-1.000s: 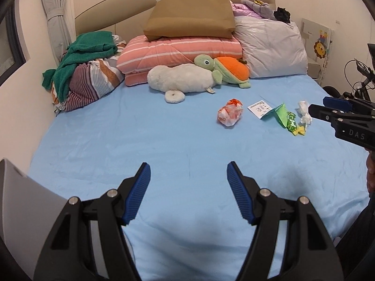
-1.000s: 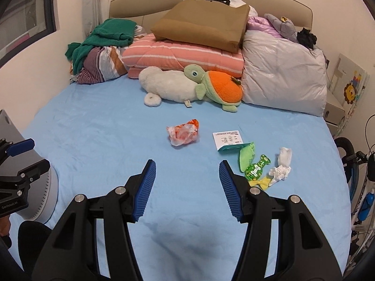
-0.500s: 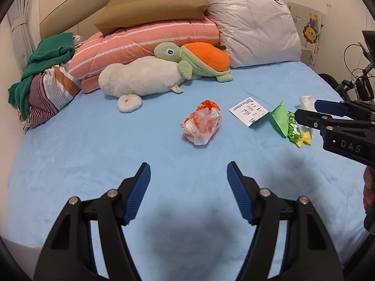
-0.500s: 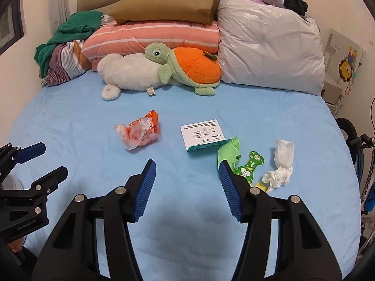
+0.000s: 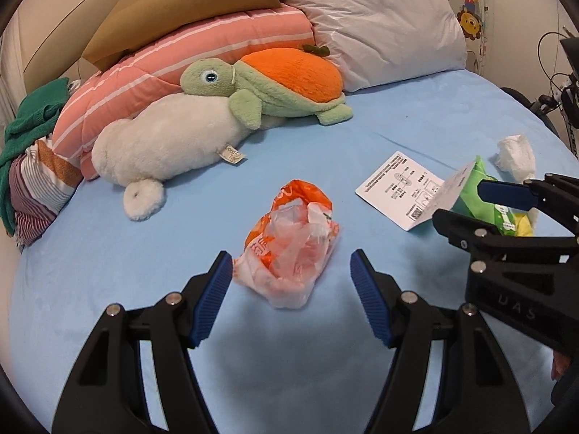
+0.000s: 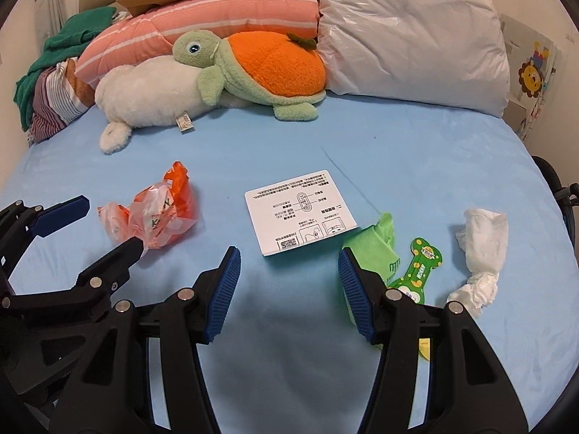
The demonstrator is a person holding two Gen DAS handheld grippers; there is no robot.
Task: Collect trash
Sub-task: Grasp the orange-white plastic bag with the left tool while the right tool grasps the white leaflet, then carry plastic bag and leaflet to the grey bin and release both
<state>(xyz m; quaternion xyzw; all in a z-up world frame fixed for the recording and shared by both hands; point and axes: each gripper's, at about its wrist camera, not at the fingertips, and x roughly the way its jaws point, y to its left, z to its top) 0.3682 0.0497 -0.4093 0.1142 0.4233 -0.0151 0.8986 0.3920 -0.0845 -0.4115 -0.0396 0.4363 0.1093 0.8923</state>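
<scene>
Orange wrapper (image 5: 289, 249), crumpled clear-and-orange plastic, lies on the blue sheet (image 5: 108, 253) near the middle of the bed, in line with the gap of the left gripper (image 5: 287, 266), its near end level with the tips, pads not touching it. Left jaws stand wide apart, holding nothing. To the right of the wrapper, a white printed card (image 6: 300, 215) lies flat, its right edge lifted against a green packet (image 6: 376, 242). Right of that, a green spotted wrapper (image 6: 419, 271) with a scrap of yellow under it, then a twisted white tissue (image 6: 481, 249) furthest right, apart from the rest. Right gripper (image 6: 287, 269) hangs over the sheet just near of the card, jaws parted and empty; its right finger (image 6: 356, 296) overlaps the green packet in view, contact cannot be told. In the left wrist view the right gripper's fingers cross in front of the card's corner and the packet. Far side of the bed: white plush (image 5: 163, 141) with a turtle plush (image 5: 275, 86) lying partly over it, well clear of the trash. Behind them a pink striped quilt (image 5: 202, 47) with a brown bag (image 5: 188, 3) on top, a white pillow (image 5: 380, 18) to the right, a heap of striped and green clothes (image 5: 29, 152) far left. Nothing stands between the left gripper and the orange wrapper.
</scene>
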